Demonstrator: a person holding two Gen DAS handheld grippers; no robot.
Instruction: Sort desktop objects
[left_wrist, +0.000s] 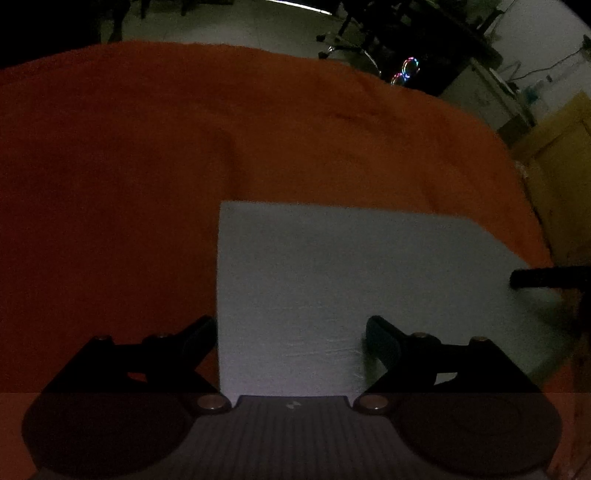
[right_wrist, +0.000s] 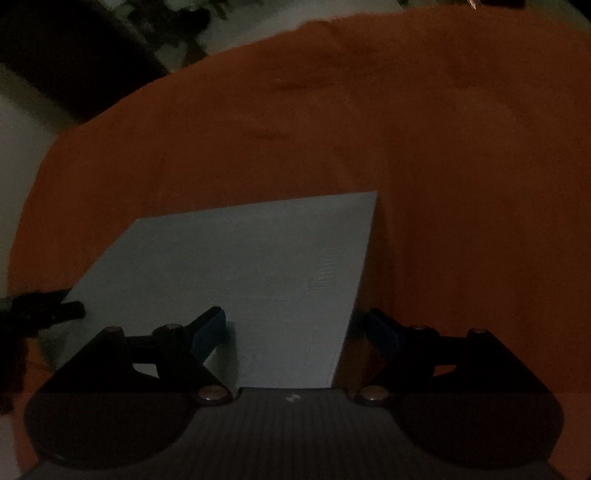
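A pale grey-white flat sheet (left_wrist: 332, 288) lies on the orange cloth (left_wrist: 147, 147) that covers the table. My left gripper (left_wrist: 291, 332) is open, its jaws standing over the sheet's left near corner, holding nothing. The same sheet shows in the right wrist view (right_wrist: 258, 266). My right gripper (right_wrist: 295, 325) is open over the sheet's right near corner, its right finger (right_wrist: 384, 332) just outside the sheet's edge. The right gripper's fingertip (left_wrist: 539, 278) pokes into the left view at the right. The left gripper's tip (right_wrist: 55, 310) shows at the left of the right view.
The scene is very dim. Beyond the orange cloth (right_wrist: 443, 147) the left view shows a pale floor, office chair legs (left_wrist: 343, 44), a dark desk with glowing rings (left_wrist: 406, 70) and a yellowish cabinet (left_wrist: 561, 155) at the right.
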